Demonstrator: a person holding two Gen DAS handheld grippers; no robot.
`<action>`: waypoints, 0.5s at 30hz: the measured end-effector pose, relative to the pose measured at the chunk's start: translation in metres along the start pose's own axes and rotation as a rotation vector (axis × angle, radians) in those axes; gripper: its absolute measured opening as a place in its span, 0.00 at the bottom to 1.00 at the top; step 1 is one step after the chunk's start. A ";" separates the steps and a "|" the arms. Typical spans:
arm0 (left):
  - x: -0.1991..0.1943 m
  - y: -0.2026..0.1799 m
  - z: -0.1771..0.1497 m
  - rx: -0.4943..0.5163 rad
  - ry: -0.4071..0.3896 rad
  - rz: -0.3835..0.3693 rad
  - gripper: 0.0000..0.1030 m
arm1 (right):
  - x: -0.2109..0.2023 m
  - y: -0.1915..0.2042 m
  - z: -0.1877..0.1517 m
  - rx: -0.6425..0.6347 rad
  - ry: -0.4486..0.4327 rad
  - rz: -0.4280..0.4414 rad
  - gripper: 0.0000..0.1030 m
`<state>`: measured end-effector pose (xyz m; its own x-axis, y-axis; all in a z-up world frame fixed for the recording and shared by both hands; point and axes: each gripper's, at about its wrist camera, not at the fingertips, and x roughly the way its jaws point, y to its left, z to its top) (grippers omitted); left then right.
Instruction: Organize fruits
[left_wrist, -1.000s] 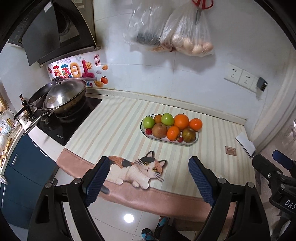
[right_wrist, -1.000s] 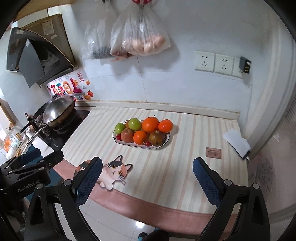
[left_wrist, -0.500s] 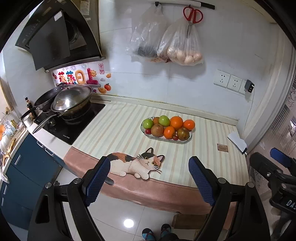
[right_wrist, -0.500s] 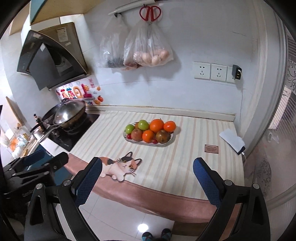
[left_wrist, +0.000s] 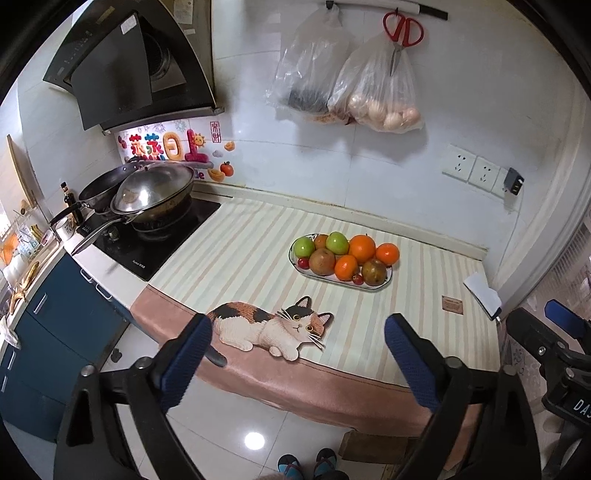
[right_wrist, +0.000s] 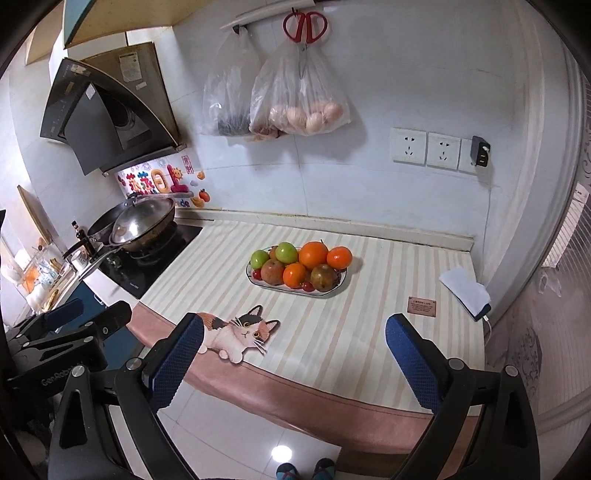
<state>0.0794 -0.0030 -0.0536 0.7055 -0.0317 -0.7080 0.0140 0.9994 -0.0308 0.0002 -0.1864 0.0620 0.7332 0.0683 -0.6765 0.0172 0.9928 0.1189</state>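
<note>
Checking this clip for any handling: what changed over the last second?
Both grippers, left gripper and right gripper, pulled back and up from the counter, so the fruit plate looks farther away. Nothing was grasped or released. Jaws stay open; the fruit is unmoved.

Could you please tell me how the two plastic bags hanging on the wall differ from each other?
The left bag holds something dark at its bottom, while the right bag holds pale, egg-like rounds. The red scissors hang in front of the right bag, not the left one. The right bag bulges wider; the left bag looks slimmer. Both are clear plastic and hang from the same wall rail.
</note>
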 end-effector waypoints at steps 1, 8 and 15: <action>0.003 -0.001 0.001 0.003 0.002 0.003 0.95 | 0.006 -0.001 0.002 0.000 0.004 -0.001 0.98; 0.036 -0.007 0.015 0.011 0.030 0.031 0.99 | 0.051 -0.007 0.019 -0.011 0.034 -0.015 0.98; 0.064 -0.006 0.030 0.013 0.048 0.052 0.99 | 0.085 -0.007 0.034 -0.011 0.049 -0.019 0.99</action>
<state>0.1453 -0.0108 -0.0773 0.6705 0.0198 -0.7416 -0.0124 0.9998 0.0155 0.0858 -0.1908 0.0288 0.6990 0.0535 -0.7131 0.0231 0.9950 0.0973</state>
